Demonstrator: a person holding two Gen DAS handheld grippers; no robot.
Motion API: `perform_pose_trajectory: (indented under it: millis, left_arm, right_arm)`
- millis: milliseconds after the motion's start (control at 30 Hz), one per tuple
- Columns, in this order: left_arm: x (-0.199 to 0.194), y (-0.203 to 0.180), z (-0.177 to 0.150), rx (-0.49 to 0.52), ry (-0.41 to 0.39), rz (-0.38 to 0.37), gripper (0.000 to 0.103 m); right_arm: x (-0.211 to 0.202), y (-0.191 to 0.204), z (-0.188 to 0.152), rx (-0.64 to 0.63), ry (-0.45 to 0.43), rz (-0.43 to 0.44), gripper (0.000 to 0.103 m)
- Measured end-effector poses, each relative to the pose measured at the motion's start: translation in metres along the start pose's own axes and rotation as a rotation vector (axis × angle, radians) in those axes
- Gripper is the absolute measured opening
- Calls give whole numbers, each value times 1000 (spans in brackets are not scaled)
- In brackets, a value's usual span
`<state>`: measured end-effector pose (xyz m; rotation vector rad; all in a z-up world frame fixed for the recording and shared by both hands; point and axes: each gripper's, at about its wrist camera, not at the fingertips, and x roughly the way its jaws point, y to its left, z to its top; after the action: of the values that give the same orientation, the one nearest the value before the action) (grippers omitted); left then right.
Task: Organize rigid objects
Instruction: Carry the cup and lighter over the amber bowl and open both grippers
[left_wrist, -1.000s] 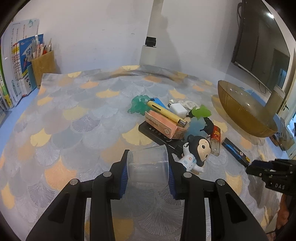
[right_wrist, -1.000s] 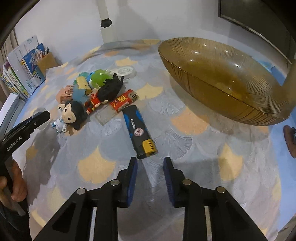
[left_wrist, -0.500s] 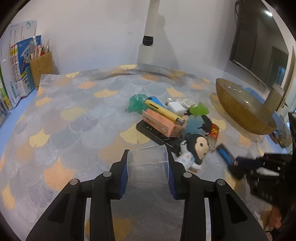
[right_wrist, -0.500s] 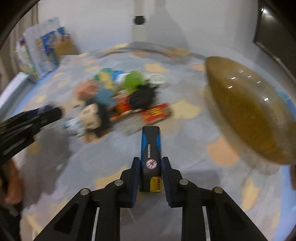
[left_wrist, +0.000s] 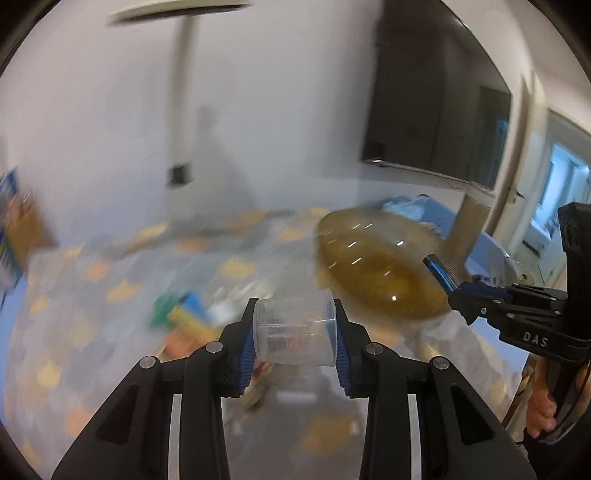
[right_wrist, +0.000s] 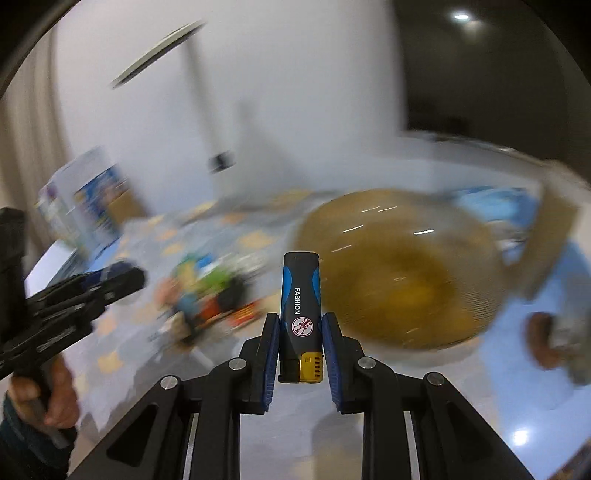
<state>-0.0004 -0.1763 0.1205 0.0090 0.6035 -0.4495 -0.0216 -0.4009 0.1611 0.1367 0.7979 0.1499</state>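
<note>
My left gripper (left_wrist: 294, 336) is shut on a clear plastic cup (left_wrist: 294, 332), held in the air above the table. My right gripper (right_wrist: 300, 332) is shut on a black and blue lighter (right_wrist: 300, 310), lifted off the table; it also shows in the left wrist view (left_wrist: 441, 275) at the right, near the rim of the amber glass bowl (left_wrist: 376, 266). The bowl (right_wrist: 399, 266) lies ahead and right of the lighter. The blurred pile of small objects (left_wrist: 192, 314) sits on the patterned cloth, left of the bowl (right_wrist: 210, 291).
Both views are motion-blurred. Books and a pen holder (right_wrist: 88, 206) stand at the far left. A dark screen (left_wrist: 436, 110) hangs on the right wall. A white post (left_wrist: 183, 110) stands at the back. The left gripper shows at the left of the right wrist view (right_wrist: 74, 302).
Both grippers have risen and swung towards the bowl. The right gripper closed on the lighter and lifted it off the cloth. The left still holds the cup.
</note>
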Motion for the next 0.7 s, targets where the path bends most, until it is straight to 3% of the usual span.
perform_pose_trajectory:
  millis: [133, 200, 433, 500, 533, 567, 700]
  left_arm:
    - [56, -50, 35, 64, 69, -64, 32]
    - [94, -72, 44, 82, 137, -76, 32]
    - [150, -114, 28, 156, 274, -80, 33]
    - [154, -115, 26, 157, 297, -79, 51]
    - [152, -113, 26, 153, 297, -72, 71]
    - [145, -108, 25, 143, 278, -68, 76]
    - [90, -76, 25, 80, 162, -63, 76]
  right_arm:
    - [5, -53, 23, 104, 58, -83, 23]
    - [17, -73, 29, 131, 131, -94, 23]
    - [51, -91, 30, 107, 285, -82, 22]
    - [53, -95, 27, 115, 300, -75, 23]
    - [53, -96, 27, 125, 306, -71, 24]
    - [52, -99, 27, 149, 304, -56, 24]
    - [22, -105, 26, 182, 205, -53, 25]
